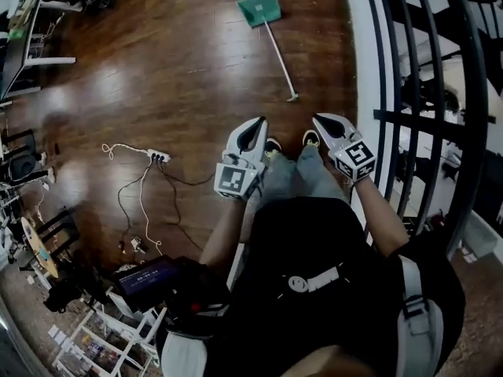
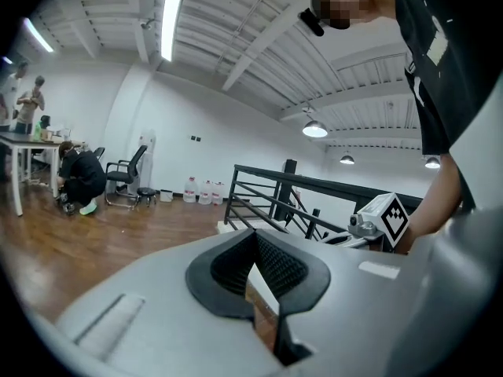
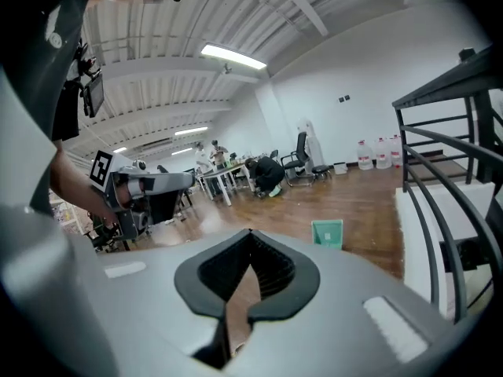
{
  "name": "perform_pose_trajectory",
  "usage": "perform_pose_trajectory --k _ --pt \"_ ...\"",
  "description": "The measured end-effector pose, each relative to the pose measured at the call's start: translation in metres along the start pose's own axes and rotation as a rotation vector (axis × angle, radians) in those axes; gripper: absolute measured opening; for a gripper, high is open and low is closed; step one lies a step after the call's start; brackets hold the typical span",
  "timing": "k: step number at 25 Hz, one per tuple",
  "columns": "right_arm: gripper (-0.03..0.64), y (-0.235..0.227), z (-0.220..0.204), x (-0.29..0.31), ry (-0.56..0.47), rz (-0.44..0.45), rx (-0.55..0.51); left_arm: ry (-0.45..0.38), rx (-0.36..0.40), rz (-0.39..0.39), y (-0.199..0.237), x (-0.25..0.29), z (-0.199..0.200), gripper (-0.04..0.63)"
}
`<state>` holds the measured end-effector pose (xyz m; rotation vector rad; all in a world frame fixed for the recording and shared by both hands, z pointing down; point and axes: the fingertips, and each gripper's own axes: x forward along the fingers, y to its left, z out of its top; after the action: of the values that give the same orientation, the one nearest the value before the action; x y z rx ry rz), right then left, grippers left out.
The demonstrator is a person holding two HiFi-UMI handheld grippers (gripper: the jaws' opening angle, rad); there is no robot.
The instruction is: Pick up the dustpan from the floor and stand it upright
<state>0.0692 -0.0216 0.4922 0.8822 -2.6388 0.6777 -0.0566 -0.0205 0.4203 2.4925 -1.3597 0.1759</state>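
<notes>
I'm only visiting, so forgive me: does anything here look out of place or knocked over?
Yes. The green dustpan lies flat on the wooden floor, long handle stretched out, not standing. A white power strip with loose cables sprawls across the floor further left.

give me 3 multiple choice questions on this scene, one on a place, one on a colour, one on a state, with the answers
1. Where is the dustpan?
A. lying flat on the floor
B. on a shelf
C. hung on a hook

2. What colour is the dustpan?
A. red
B. green
C. black

3. How are the right gripper's jaws?
A. wide apart
B. shut on a cloth
C. shut, empty

Answers:
1 A: the head view shows it flat on the wood floor, untouched.
2 B: it shows green in the head view and the right gripper view.
3 C: its jaws meet with nothing between them.
</notes>
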Motion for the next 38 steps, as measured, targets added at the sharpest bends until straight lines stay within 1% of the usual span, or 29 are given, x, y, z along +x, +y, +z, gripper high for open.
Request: perform_pose_trajectory --k 2,4,5,6,9,11,14,16,19,22,23,24,25,27,29,32,35,37,38 --pt "0.003 -0.017 -0.044 0.02 0.048 -0.025 0.026 0.031 -0.019 0.01 0.021 0.004 -0.042 0.012" --pt "0.003 -0.042 -0.102 0.059 0.088 -0.048 0.059 0.064 -0.042 0.031 0.054 0.014 -0.096 0.012" --pt "0.003 -0.053 -0.125 0.074 0.104 -0.058 0.077 0.079 -0.062 0.043 0.066 0.02 -0.114 0.012" --pt "0.003 -0.061 -0.137 0.079 0.119 -0.069 0.091 0.093 -0.076 0.054 0.071 0.024 -0.121 0.012" --pt "0.003 -0.07 -0.148 0.066 0.154 -0.095 0.107 0.11 -0.095 0.085 0.063 0.027 -0.116 0.012" --pt "0.003 -0.082 -0.173 0.081 0.174 -0.095 0.107 0.108 -0.112 0.106 0.072 0.034 -0.137 0.012" --pt "0.003 -0.11 -0.233 0.126 0.205 -0.087 0.109 0.101 -0.13 0.116 0.097 0.052 -0.204 0.012" --pt "0.003 -0.13 -0.276 0.152 0.218 -0.091 0.132 0.11 -0.129 0.107 0.107 0.066 -0.252 0.012" --pt "0.003 -0.16 -0.345 0.183 0.227 -0.122 0.195 0.102 -0.11 0.077 0.117 0.088 -0.311 0.012" --pt "0.005 -0.189 -0.422 0.21 0.246 -0.17 0.266 0.1 -0.1 0.077 0.133 0.104 -0.363 0.012" --pt "0.027 -0.197 -0.447 0.221 0.257 -0.177 0.297 0.108 -0.103 0.084 0.14 0.108 -0.378 0.012" --pt "0.123 -0.203 -0.47 0.231 0.268 -0.181 0.333 0.112 -0.11 0.092 0.147 0.11 -0.39 0.012" --pt "0.156 -0.208 -0.49 0.241 0.275 -0.191 0.367 0.112 -0.117 0.098 0.154 0.111 -0.401 0.012" --pt "0.156 -0.219 -0.524 0.259 0.285 -0.222 0.411 0.109 -0.128 0.112 0.164 0.112 -0.419 0.012" --pt "0.155 -0.228 -0.55 0.277 0.288 -0.248 0.432 0.107 -0.131 0.126 0.169 0.11 -0.433 0.012" --pt "0.158 -0.241 -0.572 0.309 0.243 -0.28 0.47 0.142 -0.121 0.138 0.176 0.103 -0.455 0.012" --pt "0.171 -0.257 -0.578 0.326 0.189 -0.34 0.514 0.173 -0.101 0.114 0.173 0.099 -0.468 0.012" --pt "0.176 -0.263 -0.577 0.328 0.185 -0.364 0.524 0.17 -0.09 0.099 0.166 0.099 -0.464 0.012" --pt "0.167 -0.265 -0.575 0.327 0.192 -0.37 0.516 0.168 -0.087 0.098 0.163 0.1 -0.46 0.012"
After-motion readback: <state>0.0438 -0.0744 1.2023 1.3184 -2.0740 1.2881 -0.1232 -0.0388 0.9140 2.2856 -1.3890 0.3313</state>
